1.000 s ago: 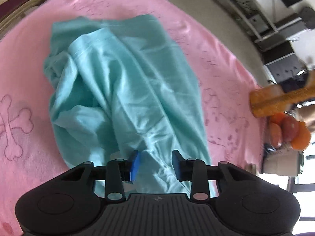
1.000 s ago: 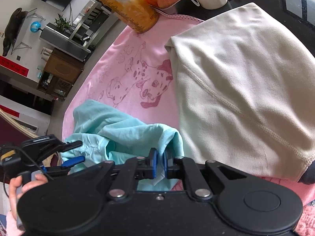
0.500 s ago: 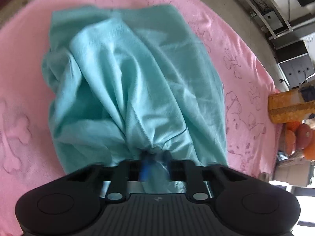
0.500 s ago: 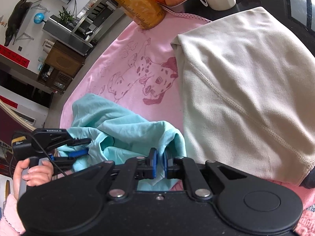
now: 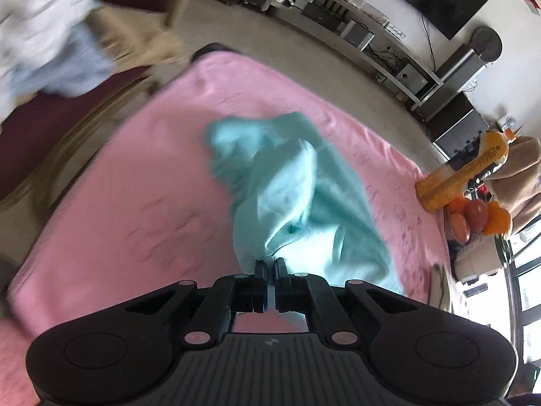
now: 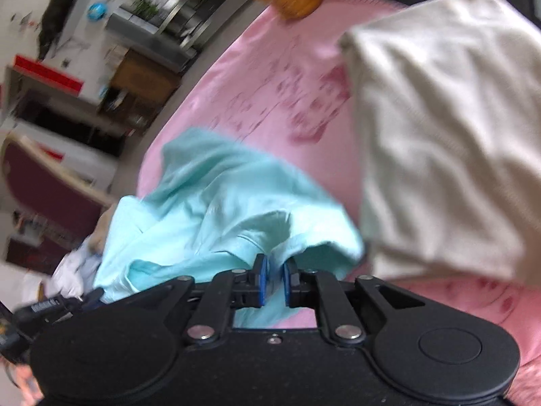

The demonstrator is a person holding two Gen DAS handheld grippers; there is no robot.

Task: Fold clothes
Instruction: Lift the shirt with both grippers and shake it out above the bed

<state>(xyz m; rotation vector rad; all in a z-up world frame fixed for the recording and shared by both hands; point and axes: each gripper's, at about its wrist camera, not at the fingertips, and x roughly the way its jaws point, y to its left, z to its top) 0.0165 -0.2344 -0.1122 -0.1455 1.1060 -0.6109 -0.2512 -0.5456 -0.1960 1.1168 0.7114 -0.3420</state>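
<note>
Step in hand, as I read it: lift-and-spread of the teal shirt before any fold; both grippers hold fabric and the garment hangs bunched, not flat. Left gripper: jaws nearly together, clamped on a gathered edge of the shirt right at the fingertips; cloth fans out away from the tips and drapes down onto the pink blanket ahead. Right gripper: blue pads close, a narrow gap visible, a fold of the same shirt pinched between them; it looks held, though blur makes the contact hard to confirm. Shirt sits mid-blanket, crumpled, its far end on the surface, its near end at the jaws. Beige garment lies just beside the shirt on the right, apparently touching its edge. Orange bottle and fruit sit at the far right edge of the blanket, well clear of the shirt. Both views are motion-blurred, so detail is limited. Next move likely calls for pulling the two grips apart to tension the edge, then laying the shirt flat on open pink area away from the beige piece; risk: dragging the beige garment along, or a thin pinch slipping under tension.
</note>
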